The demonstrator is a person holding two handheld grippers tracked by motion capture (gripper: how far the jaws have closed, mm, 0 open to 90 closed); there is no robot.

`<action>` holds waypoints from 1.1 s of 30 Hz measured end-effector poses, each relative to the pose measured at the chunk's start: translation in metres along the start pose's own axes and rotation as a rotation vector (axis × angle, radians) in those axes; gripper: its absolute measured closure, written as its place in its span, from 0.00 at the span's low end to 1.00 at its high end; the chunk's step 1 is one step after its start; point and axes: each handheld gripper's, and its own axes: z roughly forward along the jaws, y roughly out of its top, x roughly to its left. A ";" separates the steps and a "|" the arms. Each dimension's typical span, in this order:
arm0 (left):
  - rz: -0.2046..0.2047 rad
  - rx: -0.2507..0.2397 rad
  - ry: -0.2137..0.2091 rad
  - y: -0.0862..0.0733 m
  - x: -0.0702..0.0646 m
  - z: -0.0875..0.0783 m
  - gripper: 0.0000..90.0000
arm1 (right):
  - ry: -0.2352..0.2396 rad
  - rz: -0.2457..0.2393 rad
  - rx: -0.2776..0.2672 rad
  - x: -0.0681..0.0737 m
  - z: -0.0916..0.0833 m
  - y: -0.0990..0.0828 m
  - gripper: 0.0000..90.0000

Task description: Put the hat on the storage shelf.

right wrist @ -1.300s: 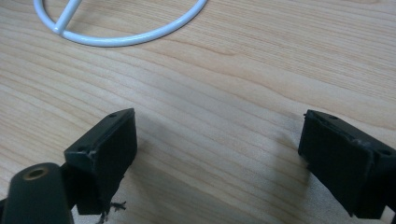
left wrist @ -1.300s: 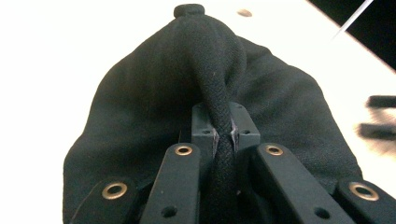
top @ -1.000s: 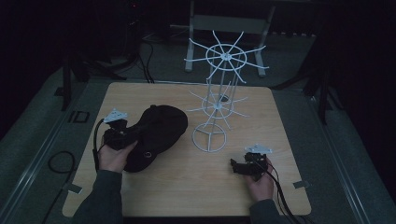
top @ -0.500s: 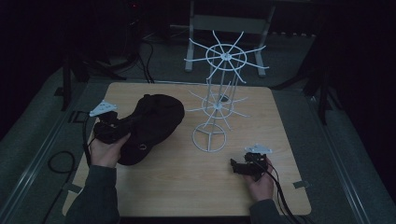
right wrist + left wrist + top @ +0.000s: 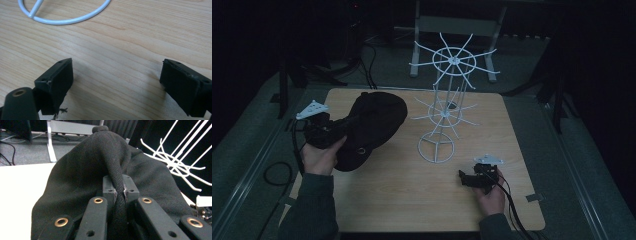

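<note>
A black cloth cap (image 5: 371,123) is lifted over the table's left side, its crown toward the white wire rack (image 5: 447,105). My left gripper (image 5: 332,131) is shut on a fold of the cap (image 5: 105,170), the fabric pinched between the pads (image 5: 109,190). The rack has two tiers of spokes and a ring base (image 5: 62,17). Its spokes (image 5: 175,157) stand to the right beyond the cap. Near the front right of the table my right gripper (image 5: 464,179) rests open, its fingers (image 5: 56,80) wide apart over bare wood with nothing between them.
The wooden table (image 5: 412,195) has free room in front of the rack's base. A grey metal stand (image 5: 452,30) is on the floor behind the table. Cables (image 5: 367,60) lie on the floor at the back left.
My left gripper has lifted the cap and carried it left and toward the back. The right gripper has not moved.
</note>
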 end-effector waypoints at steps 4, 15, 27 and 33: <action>-0.013 -0.022 -0.014 0.004 0.002 -0.004 0.94 | 0.000 0.000 0.000 0.000 0.000 0.000 0.13; -0.005 -0.070 -0.041 0.017 0.001 -0.013 0.94 | 0.000 -0.001 0.000 0.000 0.000 0.000 0.13; -0.001 -0.095 -0.061 0.027 0.000 -0.018 0.94 | 0.000 -0.002 0.000 0.000 0.000 0.000 0.13; 0.015 -0.103 -0.066 0.033 -0.002 -0.020 0.94 | 0.000 -0.002 0.000 0.000 0.000 0.000 0.13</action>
